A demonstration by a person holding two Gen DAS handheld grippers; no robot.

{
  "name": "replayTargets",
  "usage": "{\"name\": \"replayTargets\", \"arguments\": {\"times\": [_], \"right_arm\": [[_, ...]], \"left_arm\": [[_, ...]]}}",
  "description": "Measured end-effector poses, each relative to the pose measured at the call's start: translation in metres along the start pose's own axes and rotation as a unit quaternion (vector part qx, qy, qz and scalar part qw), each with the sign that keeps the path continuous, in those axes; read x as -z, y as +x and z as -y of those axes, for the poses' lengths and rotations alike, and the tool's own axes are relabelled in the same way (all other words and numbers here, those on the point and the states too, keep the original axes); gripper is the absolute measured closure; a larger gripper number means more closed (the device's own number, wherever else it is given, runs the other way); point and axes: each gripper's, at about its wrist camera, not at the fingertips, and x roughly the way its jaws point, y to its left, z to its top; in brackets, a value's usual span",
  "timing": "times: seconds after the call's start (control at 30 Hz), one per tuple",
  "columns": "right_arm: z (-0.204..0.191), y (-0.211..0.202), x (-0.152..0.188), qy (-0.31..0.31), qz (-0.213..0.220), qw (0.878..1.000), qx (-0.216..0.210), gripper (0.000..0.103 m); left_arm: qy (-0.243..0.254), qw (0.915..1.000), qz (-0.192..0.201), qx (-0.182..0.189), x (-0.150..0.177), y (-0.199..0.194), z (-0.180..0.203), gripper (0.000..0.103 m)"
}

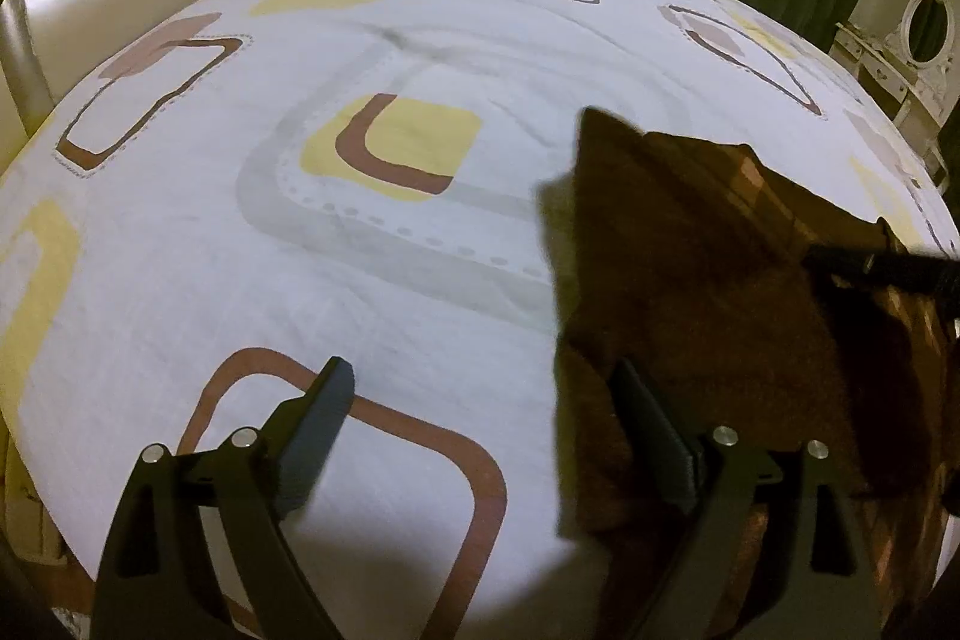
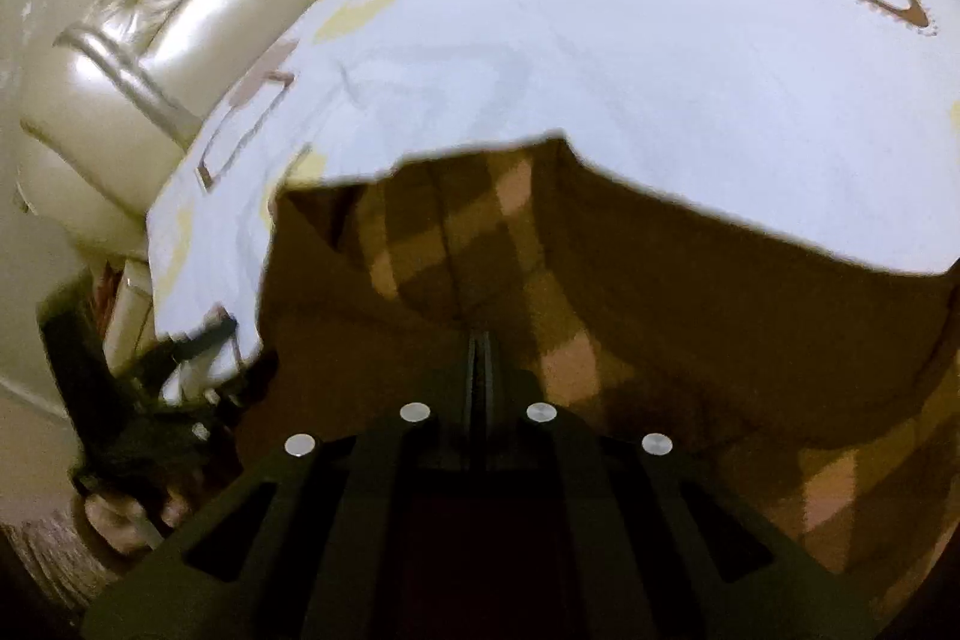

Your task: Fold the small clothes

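Spread on the right side of the bed sheet (image 1: pixel 420 58): brown checked garment (image 1: pixel 690 244), one corner lifted. Left gripper (image 1: pixel 486 400) wide apart, one finger over the white sheet, the other over the cloth's left edge, holding nothing. Right gripper (image 2: pixel 479 358) pressed together, clamped on a raised fold of the garment (image 2: pixel 600 280). Cream padded headboard (image 2: pixel 180 10) behind.

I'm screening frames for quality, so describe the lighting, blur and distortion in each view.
Left wrist view: fisheye bulges the patterned white bedsheet; the dark brown checked cloth is underexposed, casting a shadow leftward. Right wrist view: dim, soft, motion-blurred at lower left; the cream leather headboard shows glare.
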Motion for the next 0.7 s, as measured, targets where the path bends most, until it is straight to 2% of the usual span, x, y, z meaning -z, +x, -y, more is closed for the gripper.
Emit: {"name": "replayTargets", "arguments": {"times": [0.07,0.1,0.23,0.3,0.37,0.43,0.57,0.63,0.7], "right_arm": [[-0.011,-0.008,-0.012,0.006,0.021,0.999,-0.025,0.090],[-0.019,-0.007,-0.019,0.004,0.024,0.999,-0.034,0.083],[-0.055,0.011,-0.039,-0.020,0.008,0.996,-0.091,0.082],[-0.073,0.033,-0.045,-0.014,-0.024,0.989,-0.144,0.082],[-0.080,0.046,-0.047,-0.014,-0.045,0.986,-0.159,0.082],[-0.084,0.064,-0.047,-0.012,-0.063,0.987,-0.148,0.082],[-0.077,0.091,-0.051,0.012,-0.071,0.994,-0.079,0.085],[-0.066,0.098,-0.050,0.029,-0.074,0.994,-0.072,0.096],[-0.058,0.100,-0.054,0.049,-0.069,0.994,-0.076,0.098]], "left_arm": [[0.001,1.0000,0.002,0.001,0.000,0.000,-0.001,0.014],[0.001,1.0000,0.003,0.001,0.001,0.000,-0.001,0.014],[-0.001,1.0000,0.006,0.002,0.001,0.000,-0.002,0.014],[-0.001,1.0000,0.007,0.003,0.001,0.001,-0.002,0.014],[-0.001,1.0000,0.008,0.006,0.002,0.001,-0.002,0.014],[-0.003,0.9999,0.009,0.008,0.002,0.000,-0.003,0.014],[-0.002,0.9999,0.015,0.008,0.003,0.001,-0.002,0.014],[-0.001,0.9998,0.018,0.007,0.005,0.001,-0.002,0.014],[0.000,0.9998,0.021,0.005,0.005,0.002,-0.001,0.013]]}}
